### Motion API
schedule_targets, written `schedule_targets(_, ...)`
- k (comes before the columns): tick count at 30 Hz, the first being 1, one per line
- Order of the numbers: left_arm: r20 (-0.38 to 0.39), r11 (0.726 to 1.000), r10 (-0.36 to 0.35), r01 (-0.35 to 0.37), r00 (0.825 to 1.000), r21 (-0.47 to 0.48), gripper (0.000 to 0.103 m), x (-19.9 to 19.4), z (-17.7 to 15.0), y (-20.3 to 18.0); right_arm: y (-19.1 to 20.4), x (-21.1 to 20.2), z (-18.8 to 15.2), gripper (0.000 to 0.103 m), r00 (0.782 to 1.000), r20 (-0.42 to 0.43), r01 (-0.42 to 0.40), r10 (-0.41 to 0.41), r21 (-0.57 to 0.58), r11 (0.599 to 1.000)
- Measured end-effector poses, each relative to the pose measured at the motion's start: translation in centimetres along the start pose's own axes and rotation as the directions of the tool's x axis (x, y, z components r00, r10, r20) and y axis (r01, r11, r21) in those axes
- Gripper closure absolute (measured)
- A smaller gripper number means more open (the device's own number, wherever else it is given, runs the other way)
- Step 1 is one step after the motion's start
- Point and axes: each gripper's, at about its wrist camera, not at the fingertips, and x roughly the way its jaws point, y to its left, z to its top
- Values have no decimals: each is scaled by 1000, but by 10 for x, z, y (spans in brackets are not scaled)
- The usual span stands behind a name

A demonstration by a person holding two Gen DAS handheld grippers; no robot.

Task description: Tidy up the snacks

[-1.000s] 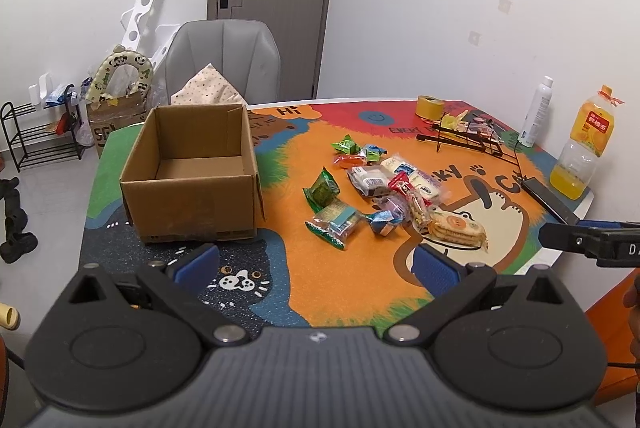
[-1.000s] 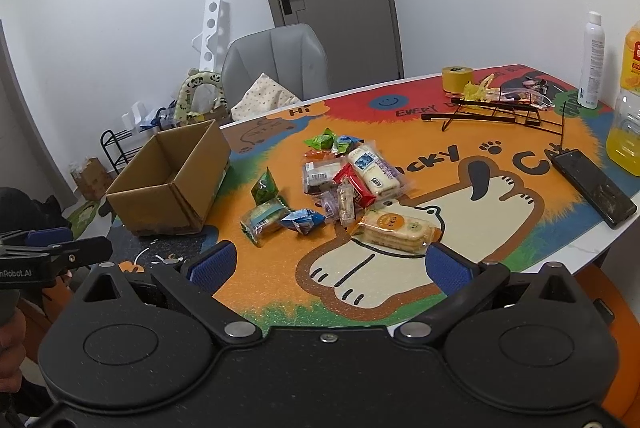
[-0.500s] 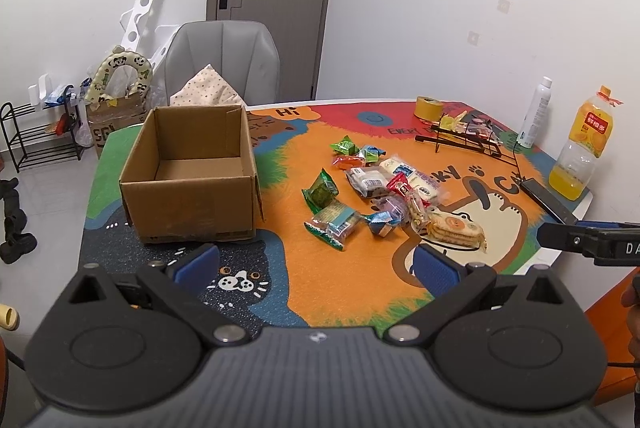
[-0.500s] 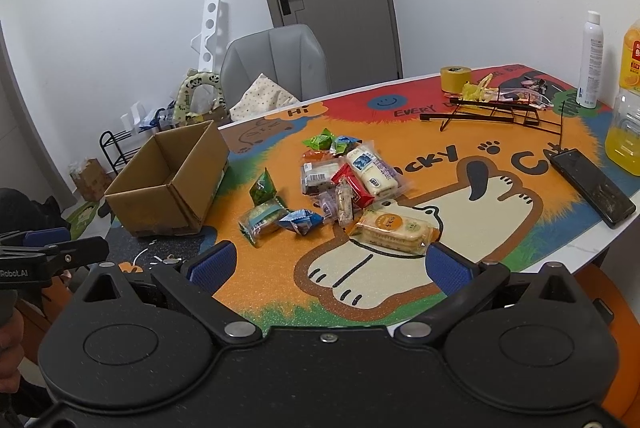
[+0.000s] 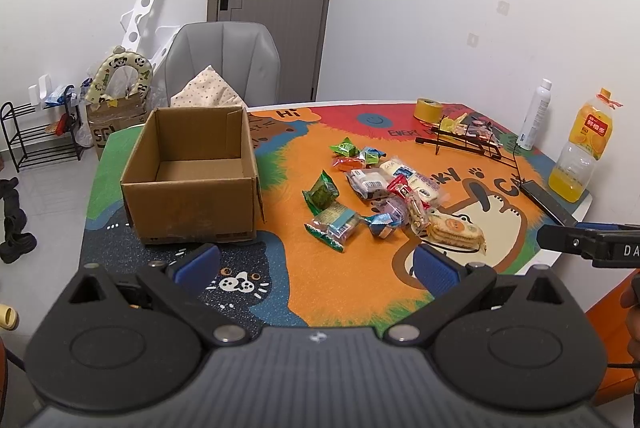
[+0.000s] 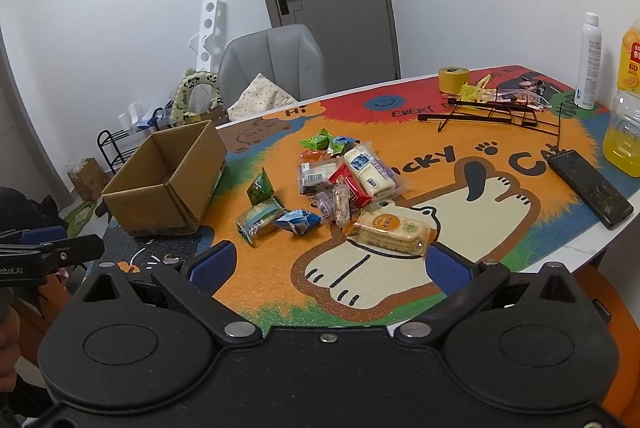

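Right gripper (image 6: 330, 262) gapes before mixed bright crinkly snack packets (image 6: 340, 184).

Far ahead of the tongs, a grey door (image 5: 276, 0) stood shut in the white wall, with a grey chair (image 5: 224, 62) before it holding a spotted cushion (image 5: 208, 92). On the desk (image 6: 400, 268), a roll of yellow tape (image 6: 453, 79) sat ahead and to the right, near a black wire rack (image 6: 492, 112) lying flat. Further right stood a white spray bottle (image 6: 590, 62) and an orange juice bottle (image 5: 580, 148), with a dark phone (image 6: 590, 188) lying flat near the desk edge. Off to the left, a black shoe rack (image 5: 36, 136) stood on the floor beside a panda-print ring (image 5: 122, 74).
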Motion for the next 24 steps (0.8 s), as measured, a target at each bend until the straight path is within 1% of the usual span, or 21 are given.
schedule_targets(6,0,1000,-2,2,1000,-2,0,0,0,0,0,1,-1,0,1000,3,2,-2,-4,1000)
schedule_targets(15,25,999,-11,12,1000,-36,0,5,7,5,-1,11,-2,0,1000,-19,-4,4,-2,1000)
schedule_targets(24,25,999,-8,9,1000,-48,0,23,11,9,-11,32,4,0,999,-38,-1,1,0,1000)
